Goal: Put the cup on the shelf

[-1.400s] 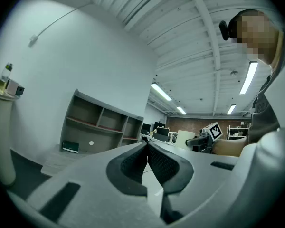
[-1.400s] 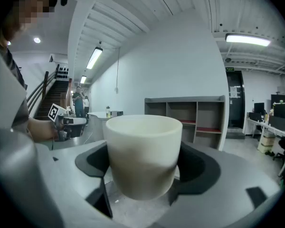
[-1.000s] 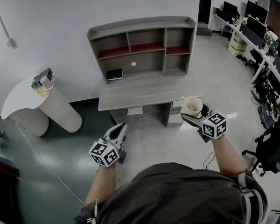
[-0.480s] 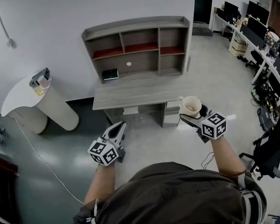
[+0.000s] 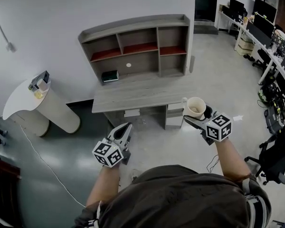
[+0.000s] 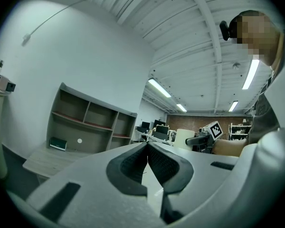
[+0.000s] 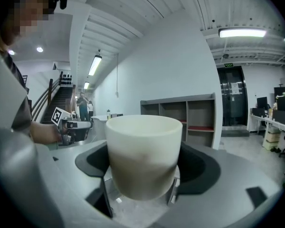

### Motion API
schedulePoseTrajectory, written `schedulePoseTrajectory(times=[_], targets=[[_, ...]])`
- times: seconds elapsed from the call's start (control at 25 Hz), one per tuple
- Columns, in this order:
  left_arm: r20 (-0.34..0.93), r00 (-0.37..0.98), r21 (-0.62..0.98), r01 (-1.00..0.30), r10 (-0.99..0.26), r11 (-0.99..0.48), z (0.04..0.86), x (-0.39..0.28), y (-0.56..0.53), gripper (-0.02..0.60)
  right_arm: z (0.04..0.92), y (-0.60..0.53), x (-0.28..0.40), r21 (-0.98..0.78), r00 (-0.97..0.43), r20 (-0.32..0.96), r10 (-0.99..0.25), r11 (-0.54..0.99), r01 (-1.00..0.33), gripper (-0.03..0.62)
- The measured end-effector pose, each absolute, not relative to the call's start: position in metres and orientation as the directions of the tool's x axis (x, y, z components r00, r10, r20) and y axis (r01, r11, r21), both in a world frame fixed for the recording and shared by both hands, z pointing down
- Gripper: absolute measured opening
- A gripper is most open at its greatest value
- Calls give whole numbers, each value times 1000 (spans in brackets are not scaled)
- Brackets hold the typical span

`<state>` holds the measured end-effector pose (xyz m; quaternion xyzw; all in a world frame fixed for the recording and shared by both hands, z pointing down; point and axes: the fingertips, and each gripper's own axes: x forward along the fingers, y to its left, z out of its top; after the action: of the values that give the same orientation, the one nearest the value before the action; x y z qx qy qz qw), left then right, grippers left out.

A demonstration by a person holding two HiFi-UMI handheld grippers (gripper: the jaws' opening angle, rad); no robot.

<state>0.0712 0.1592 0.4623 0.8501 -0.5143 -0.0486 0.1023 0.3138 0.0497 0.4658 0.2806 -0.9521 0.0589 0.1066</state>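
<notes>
**Head view.** Cup [image 5: 195, 106]: cream, upright, mouth up, right of centre. It was clamped in the right gripper [image 5: 198, 117], whose jaws stood wide around its wall. Left gripper [image 5: 125, 128]: lower centre-left, closed, carrying nothing. Shelf unit [image 5: 133, 49]: upper centre, standing on the desk [image 5: 142, 95], well apart from the cup.

**Left gripper view.** The jaws met at the tips with nothing between them. The shelf unit lay at left, and the cup-bearing gripper showed small at right.

**Right gripper view.** The cup filled the centre, pads pressed on both sides. The shelf unit stood behind it, right of centre.

**Step judged:** carrying the cup toward the shelf.

**Handling advice:** keep the cup level, approach an open compartment squarely, and set the base flat before releasing.
</notes>
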Motion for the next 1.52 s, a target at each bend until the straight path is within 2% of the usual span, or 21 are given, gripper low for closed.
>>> schedulePoseTrajectory(times=[0.4, 1.08, 1.52], targets=[[13, 500, 247, -841, -866, -482, 473, 24, 91, 6, 473, -10, 270, -54, -802, 250, -543, 819, -571, 413], [-36, 632, 189, -756, -774, -627, 438, -178, -150, 6, 443, -213, 64, -28, -764, 209, -610, 777, -629, 413], [-25, 645, 214, -743, -764, -634, 451, -214, -236, 6, 456, -296, 23, -49, -767, 233, -598, 781, -623, 413]])
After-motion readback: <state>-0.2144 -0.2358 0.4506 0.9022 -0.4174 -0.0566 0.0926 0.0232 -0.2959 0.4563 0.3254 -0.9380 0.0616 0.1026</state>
